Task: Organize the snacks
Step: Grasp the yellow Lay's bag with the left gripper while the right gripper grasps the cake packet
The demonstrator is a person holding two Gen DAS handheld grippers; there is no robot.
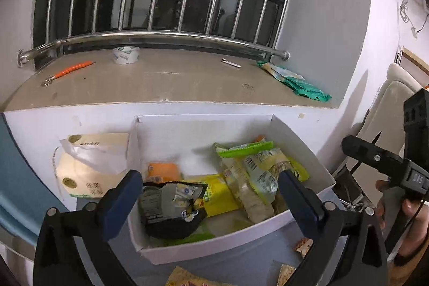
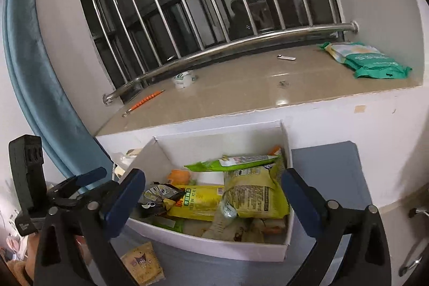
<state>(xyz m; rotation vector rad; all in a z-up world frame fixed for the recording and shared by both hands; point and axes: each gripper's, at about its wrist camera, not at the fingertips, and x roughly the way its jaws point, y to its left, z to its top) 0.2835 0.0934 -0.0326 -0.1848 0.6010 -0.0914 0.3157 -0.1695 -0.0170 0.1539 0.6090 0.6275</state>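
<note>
A white cardboard box (image 1: 214, 245) stands on the grey table against the wall, with several snack packets inside. In it lie a black and silver packet (image 1: 169, 203), a yellow packet (image 1: 217, 192) and a pale green bag (image 1: 262, 173). My left gripper (image 1: 211, 201) hovers open over the box's near rim with nothing between its blue pads. My right gripper (image 2: 213, 201) is open too, above the same box (image 2: 214, 245), over the yellow packet (image 2: 198, 201) and green bag (image 2: 254, 195). A loose yellow packet (image 2: 142, 264) lies on the table outside the box.
A cream paper bag (image 1: 88, 168) leans left of the box. The stone sill (image 1: 166, 82) behind carries a tape roll (image 1: 126, 55), an orange tool (image 1: 72, 70) and green packs (image 1: 297, 85) under window bars. A blue curtain (image 2: 32, 71) hangs at left. More loose packets (image 1: 303, 245) lie near the box.
</note>
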